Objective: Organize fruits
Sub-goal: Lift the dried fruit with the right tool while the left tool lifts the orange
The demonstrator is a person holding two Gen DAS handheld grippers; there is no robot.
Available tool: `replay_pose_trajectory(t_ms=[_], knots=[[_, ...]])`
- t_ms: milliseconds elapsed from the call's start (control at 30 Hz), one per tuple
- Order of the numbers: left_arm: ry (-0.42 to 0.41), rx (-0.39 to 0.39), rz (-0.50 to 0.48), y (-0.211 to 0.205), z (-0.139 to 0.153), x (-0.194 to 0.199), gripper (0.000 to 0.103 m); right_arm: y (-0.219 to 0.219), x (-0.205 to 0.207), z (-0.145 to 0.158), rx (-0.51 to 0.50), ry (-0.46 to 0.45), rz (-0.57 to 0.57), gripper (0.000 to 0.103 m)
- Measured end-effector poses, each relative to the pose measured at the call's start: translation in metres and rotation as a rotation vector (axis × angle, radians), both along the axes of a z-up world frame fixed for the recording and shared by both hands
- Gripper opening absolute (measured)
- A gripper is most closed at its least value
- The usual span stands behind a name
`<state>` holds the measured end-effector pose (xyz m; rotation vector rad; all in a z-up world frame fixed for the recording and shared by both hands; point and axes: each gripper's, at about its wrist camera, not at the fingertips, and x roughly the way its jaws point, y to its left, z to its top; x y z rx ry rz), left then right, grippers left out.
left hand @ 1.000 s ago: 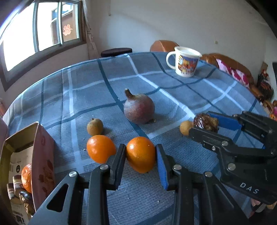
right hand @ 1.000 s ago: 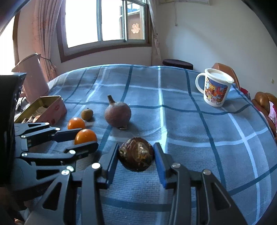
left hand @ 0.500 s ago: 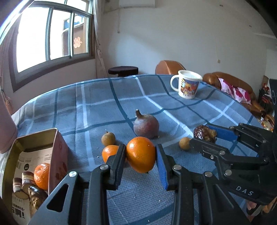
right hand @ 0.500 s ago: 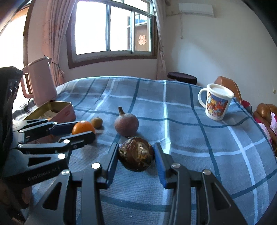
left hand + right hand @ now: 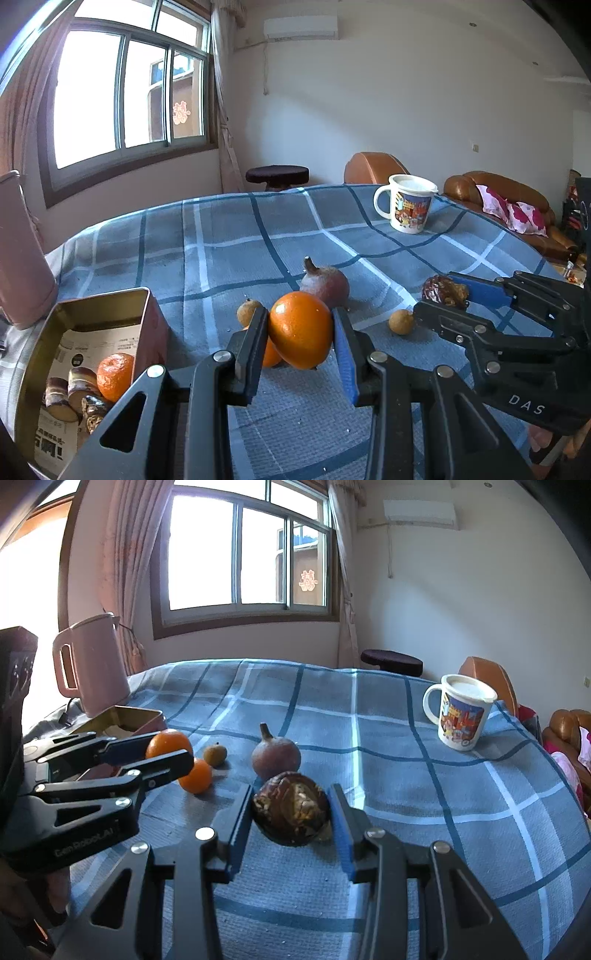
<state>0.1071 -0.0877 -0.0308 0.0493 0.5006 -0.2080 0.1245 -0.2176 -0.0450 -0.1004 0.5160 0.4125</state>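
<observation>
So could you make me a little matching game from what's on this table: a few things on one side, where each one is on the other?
Things:
1. mug
2. peeled-looking tangerine
3. big orange
4. dark wrinkled fruit

Places:
A. in the left gripper
B. standing at the far side of the cloth
C. in the right gripper
D. inside the open tin

Pairs: 1-B, 2-D, 3-A, 4-C
</observation>
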Motion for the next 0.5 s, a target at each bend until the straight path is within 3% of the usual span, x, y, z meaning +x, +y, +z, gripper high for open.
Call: replay_pose_trajectory(t_ms=[500], knots=[[-0.05,0.008,0.024,-0.0019,0.0028,-0.0076,0.037,-0.0017,-0.0072,0.0038,0.013,-0.041,0.008,0.044]])
